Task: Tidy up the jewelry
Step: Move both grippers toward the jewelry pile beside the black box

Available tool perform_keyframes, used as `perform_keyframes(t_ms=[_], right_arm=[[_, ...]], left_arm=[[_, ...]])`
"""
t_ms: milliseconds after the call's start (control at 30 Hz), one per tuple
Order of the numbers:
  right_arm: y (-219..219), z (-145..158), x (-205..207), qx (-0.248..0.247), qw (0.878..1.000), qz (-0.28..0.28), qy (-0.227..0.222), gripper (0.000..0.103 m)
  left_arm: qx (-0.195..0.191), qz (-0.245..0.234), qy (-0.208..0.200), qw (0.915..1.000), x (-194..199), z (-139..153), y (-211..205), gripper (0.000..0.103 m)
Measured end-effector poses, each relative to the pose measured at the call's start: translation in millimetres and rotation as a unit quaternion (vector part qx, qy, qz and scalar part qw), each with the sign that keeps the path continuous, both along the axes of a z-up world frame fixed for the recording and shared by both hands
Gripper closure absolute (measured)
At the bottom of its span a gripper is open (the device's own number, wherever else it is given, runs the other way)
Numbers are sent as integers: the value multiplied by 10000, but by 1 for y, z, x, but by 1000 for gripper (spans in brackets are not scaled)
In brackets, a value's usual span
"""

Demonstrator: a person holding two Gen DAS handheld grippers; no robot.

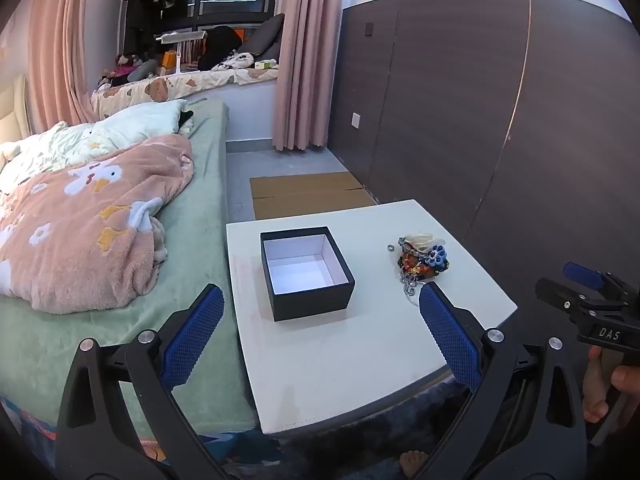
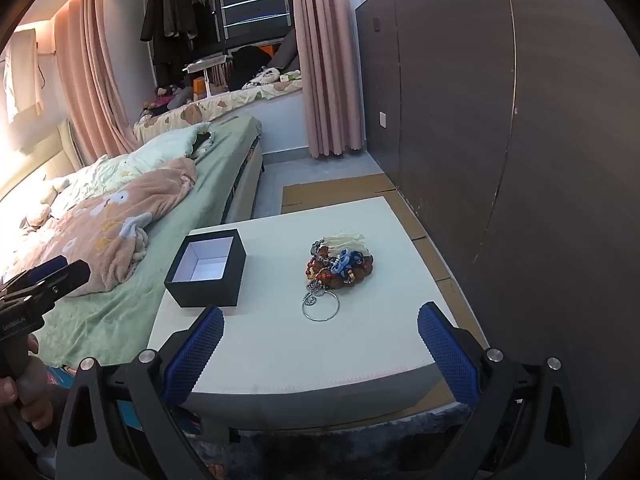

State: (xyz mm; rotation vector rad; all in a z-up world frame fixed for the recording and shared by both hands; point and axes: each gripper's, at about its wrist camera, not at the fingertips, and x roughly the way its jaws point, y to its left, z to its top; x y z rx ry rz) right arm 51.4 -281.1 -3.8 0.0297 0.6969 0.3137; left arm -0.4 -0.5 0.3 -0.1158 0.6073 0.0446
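A: From the left wrist: left gripper [image 1: 320, 328] wide open, nothing held, short of the white table [image 1: 360, 368]. Empty black box [image 1: 307, 273] ahead; jewelry pile [image 1: 422, 260] to its right, apart. Small ring [image 1: 391, 247] loose beside the pile, easily knocked off.

B: From the right wrist: right gripper [image 2: 320, 340] equally spread, empty. Chains tangled, metal hoop [image 2: 321, 307] trailing; probably lifts in a clump, spills short of the box.

In the frame centre, an open black square box [image 1: 307, 274] stands on the white table [image 1: 344, 356]; a tangled jewelry pile [image 1: 422, 260] lies right of it.
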Motion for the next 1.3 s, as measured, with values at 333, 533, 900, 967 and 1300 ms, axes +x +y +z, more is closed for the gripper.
perform_keyframes(t_ms=[333,533,900,967,1300], right_arm=[[2,0,-2,-124,9999,-54,-41,8],[3,0,-1,-167,9998,-37,-53,8],[4,0,-2,-207,9998,-23,-70,11],[4,-2,-2,-241,9997,30,-48,12],[-9,-8,10,193,9996,-24,182,8]], left_arm=[[-31,-6,28,10000,0,0,0,5],[-21,-5,39,10000,0,0,0,5],[-7,-8,32,10000,1,0,0,5],[6,13,67,10000,1,0,0,5],[-32,-46,182,9998,13,-15,3,5]])
